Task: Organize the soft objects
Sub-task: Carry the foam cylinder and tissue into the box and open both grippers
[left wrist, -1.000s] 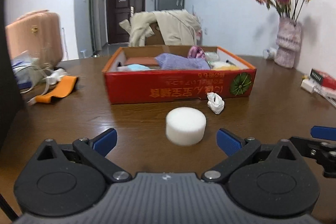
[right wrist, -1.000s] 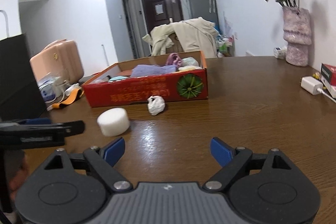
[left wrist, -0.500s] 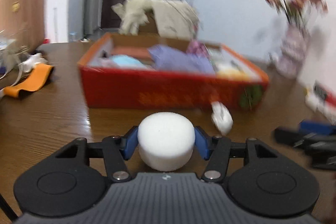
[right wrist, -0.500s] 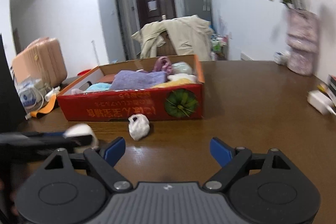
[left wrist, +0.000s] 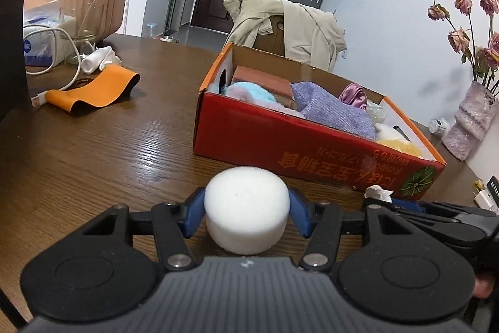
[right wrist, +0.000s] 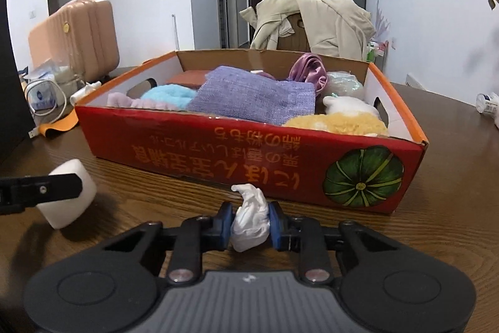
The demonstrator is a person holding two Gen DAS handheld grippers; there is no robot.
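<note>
Left gripper point(left wrist: 246, 216) clenched on the white foam cylinder point(left wrist: 246, 208), apparently just off the brown wooden table point(left wrist: 93, 152). Right gripper point(right wrist: 249, 223), jaws just closed, pinches the small crumpled white cloth wad point(right wrist: 251, 219) before the red cardboard box point(right wrist: 218, 158) of soft items.

Even indoor light, both views sharp. Glare streaks on dark brown wooden table point(left wrist: 149, 152). Fisheye bending at edges, black corner vignettes.

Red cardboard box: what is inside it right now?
The red cardboard box holds a purple knit cloth, blue fluffy cloth, brown sponge block, shiny purple fabric and yellow plush. Whatever lies beneath them is covered.
</note>
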